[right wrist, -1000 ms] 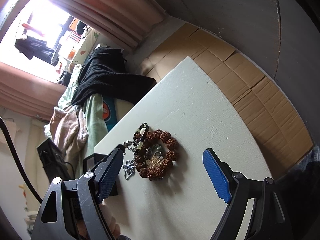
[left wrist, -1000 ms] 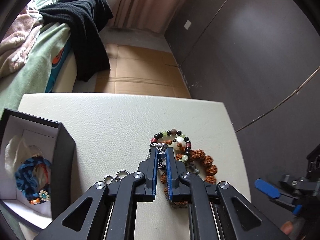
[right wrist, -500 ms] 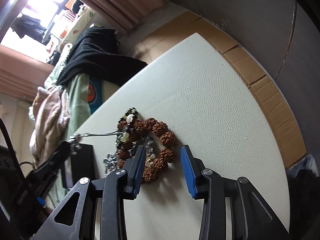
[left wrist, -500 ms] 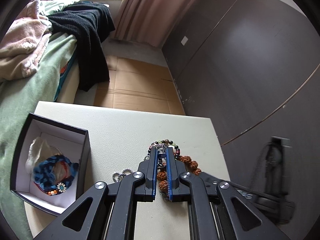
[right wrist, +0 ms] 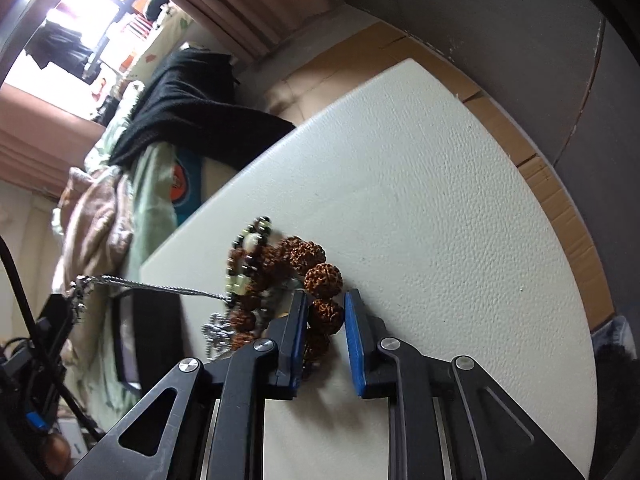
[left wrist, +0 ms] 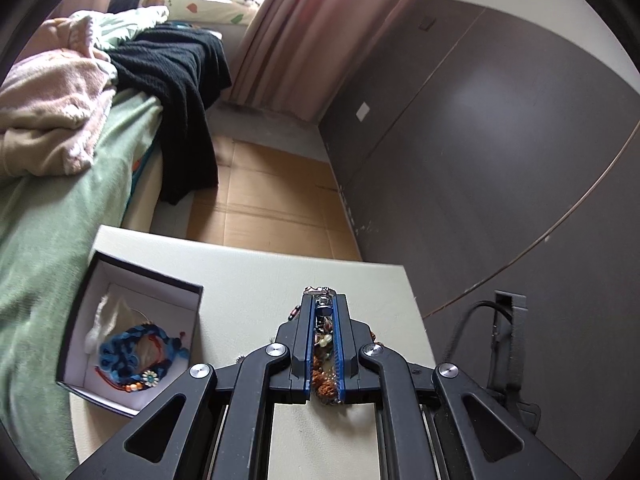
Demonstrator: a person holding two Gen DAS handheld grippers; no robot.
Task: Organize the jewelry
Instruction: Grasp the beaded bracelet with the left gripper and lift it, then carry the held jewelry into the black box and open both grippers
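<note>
- On the white tabletop (right wrist: 420,184), the jewelry sits in one tangled heap: brown seed-bead bracelet (right wrist: 320,276), a dark and pale beaded bracelet (right wrist: 250,240) and a silver chain (right wrist: 160,288) that runs taut out of the heap toward the left hand-held gripper (left wrist: 325,312).
- Left hand-held gripper is clamped tight on the chain's small metal charm (left wrist: 322,309), angled down over the heap; in its own view the beads show through the slot between the jaws.
- Right hand-held gripper (right wrist: 325,316) points steeply down, jaws closing around one brown bead of the seed bracelet. Bead is between the pads; a gap shows on the right pad side, so no firm grip yet.
- Risk 1: chain is snagged in the beads. If the left pulls before the right pins the heap, I'd expect the whole clump to drag or lift.
- Risk 2: round bead can squirt out of the closing pads, so the hold-down fails.
- Risk 3: hard pull on a taut thin chain could snap it or slip the charm.
- The open black box (left wrist: 132,340), already holding a blue braided bracelet (left wrist: 132,352), stands at the tabletop's left edge, well apart from the heap.
</note>
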